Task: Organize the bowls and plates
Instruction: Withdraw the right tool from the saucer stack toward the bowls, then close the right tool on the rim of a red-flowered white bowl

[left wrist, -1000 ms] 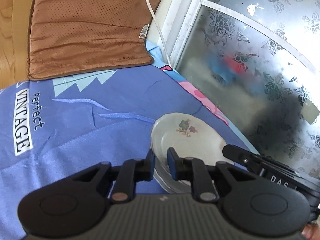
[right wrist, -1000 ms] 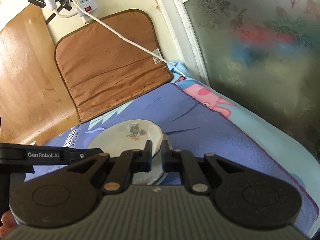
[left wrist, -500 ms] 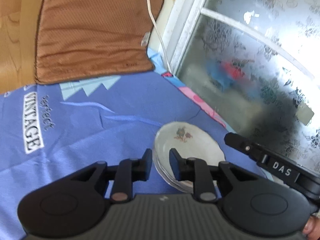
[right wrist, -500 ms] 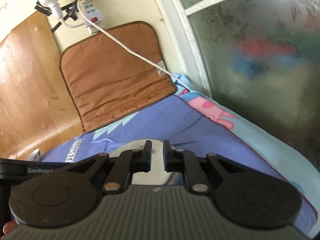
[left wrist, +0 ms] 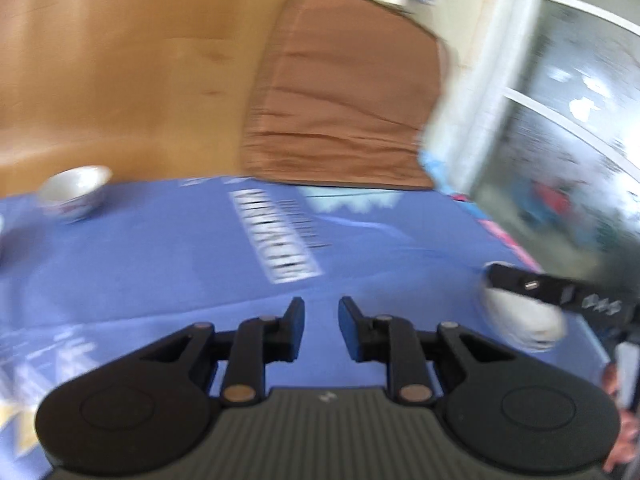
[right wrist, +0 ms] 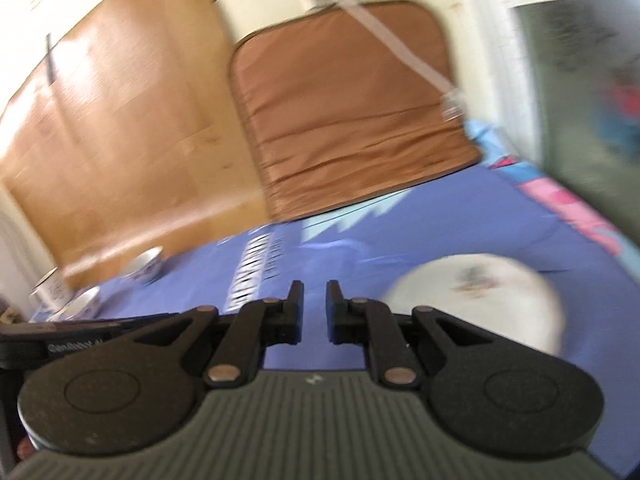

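Here the biggest thing before me is the blue printed cloth (right wrist: 440, 248) spread over the bed, soft and creased, with white block lettering across its middle and a pink-and-pale-blue border along its right edge. Behind its far edge rises a smooth orange-brown wooden board (right wrist: 120, 120), and leaning beside that a brown quilted fabric pad (right wrist: 348, 112), ribbed and wrinkled low down, with a white cord (right wrist: 400, 48) trailing across it. Along the right edge stands frosted patterned glass (left wrist: 568, 128) in a pale frame.

The stack of white scalloped china plates (right wrist: 492, 280), the top one with a small flower print, lies near the cloth's right edge, just right of my right claw (right wrist: 314, 308). A small white round china bowl (left wrist: 74, 190) with coloured markings sits at the far left edge, below the board; more white crockery shows beyond it in the right view, too blurred to name.

My right claw and my left claw (left wrist: 321, 328) are black and angular, each with only a narrow gap, holding nothing, over bare cloth.
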`<state>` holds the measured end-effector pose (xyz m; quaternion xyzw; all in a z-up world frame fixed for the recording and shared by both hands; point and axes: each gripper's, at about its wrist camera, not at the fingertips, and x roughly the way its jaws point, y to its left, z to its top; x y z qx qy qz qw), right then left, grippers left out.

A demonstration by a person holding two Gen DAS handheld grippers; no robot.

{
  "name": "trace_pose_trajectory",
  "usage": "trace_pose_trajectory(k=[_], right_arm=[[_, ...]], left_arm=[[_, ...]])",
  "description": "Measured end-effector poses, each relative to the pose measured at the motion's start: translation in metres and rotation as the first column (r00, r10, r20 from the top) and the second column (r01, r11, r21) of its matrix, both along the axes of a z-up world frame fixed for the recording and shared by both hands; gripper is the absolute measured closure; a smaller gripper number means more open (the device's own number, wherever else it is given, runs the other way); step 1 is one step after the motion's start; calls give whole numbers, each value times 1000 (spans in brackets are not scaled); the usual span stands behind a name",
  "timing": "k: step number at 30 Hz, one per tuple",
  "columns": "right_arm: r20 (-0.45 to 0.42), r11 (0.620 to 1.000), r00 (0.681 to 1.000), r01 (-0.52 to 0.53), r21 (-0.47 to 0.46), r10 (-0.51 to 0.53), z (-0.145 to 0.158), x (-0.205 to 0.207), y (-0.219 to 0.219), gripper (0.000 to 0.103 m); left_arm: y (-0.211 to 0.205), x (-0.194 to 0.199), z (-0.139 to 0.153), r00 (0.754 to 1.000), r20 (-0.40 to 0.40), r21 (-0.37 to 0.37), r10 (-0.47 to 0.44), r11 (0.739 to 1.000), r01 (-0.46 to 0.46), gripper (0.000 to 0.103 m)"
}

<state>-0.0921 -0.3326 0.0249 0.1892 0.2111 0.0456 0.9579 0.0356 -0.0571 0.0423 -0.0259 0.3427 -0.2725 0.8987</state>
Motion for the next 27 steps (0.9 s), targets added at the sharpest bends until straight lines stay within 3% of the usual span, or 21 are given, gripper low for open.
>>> trace_pose_trajectory(k=[3, 7, 10, 14, 19, 21, 27], right_arm=[[-10, 996, 996, -91, -2, 91, 7, 19, 27, 88], [-35, 977, 976, -213, 18, 214, 16, 44, 62, 88], [-73, 955, 952, -295, 30, 296, 21, 68, 90, 88], [-139, 926, 915, -375, 52, 379, 26, 106, 130, 88], [-256, 917, 880, -389, 91, 399, 29, 174, 173, 85], [-308, 923, 870, -364, 126, 385, 25, 208, 188, 73], [-379, 958, 881, -277, 73, 284, 17, 277, 227, 72]], left_arm=[[46, 13, -9, 994, -3, 15, 113, 993, -113, 84], [107, 26, -18, 966, 33, 22, 256, 966, -257, 84], [141, 32, -19, 942, 62, -13, 331, 944, -330, 84], [166, 39, -26, 928, 31, -113, 372, 924, -366, 84], [170, 41, -33, 929, 10, -150, 370, 919, -365, 84], [174, 40, -34, 929, 7, -170, 370, 916, -363, 84], [178, 40, -35, 931, 2, -183, 365, 915, -359, 84]])
